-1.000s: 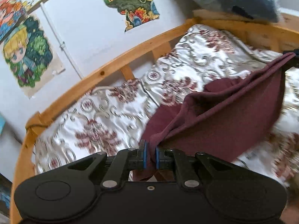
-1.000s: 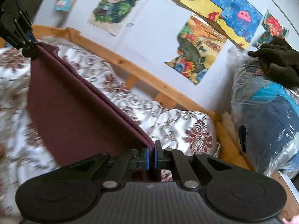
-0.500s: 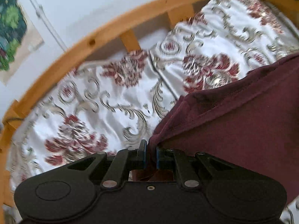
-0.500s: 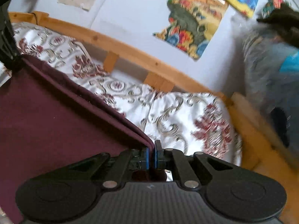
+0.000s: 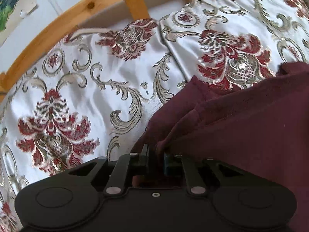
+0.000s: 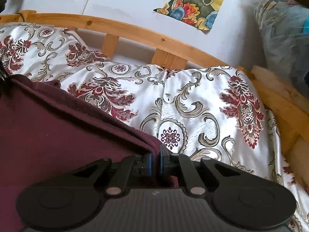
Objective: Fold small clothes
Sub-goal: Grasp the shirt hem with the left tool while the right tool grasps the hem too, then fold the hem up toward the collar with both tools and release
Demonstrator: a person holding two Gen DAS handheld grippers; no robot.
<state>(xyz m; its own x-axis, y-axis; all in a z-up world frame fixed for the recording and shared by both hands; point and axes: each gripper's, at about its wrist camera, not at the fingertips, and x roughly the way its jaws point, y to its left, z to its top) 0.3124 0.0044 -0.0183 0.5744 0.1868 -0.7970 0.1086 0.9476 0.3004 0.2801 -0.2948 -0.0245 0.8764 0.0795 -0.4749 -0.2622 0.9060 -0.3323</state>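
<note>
Both grippers pinch one dark maroon knit garment (image 6: 58,119) over a silver satin bedspread w/ red floral pattern (image 5: 92,89). Left gripper (image 5: 155,154) and right gripper (image 6: 155,162) each clamp a corner – cloth taut between. Best lowered evenly, edges aligned, before letting go. No containers visible – only a plastic-wrapped bundle (image 6: 280,34) nearby.

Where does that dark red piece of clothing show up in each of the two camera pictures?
Left wrist view: the maroon garment fills the lower right, its corner pinched in the left gripper.
Right wrist view: it fills the lower left, its edge pinched in the right gripper.
Shared landmark: the wooden bed rail behind the floral bedspread.
</note>
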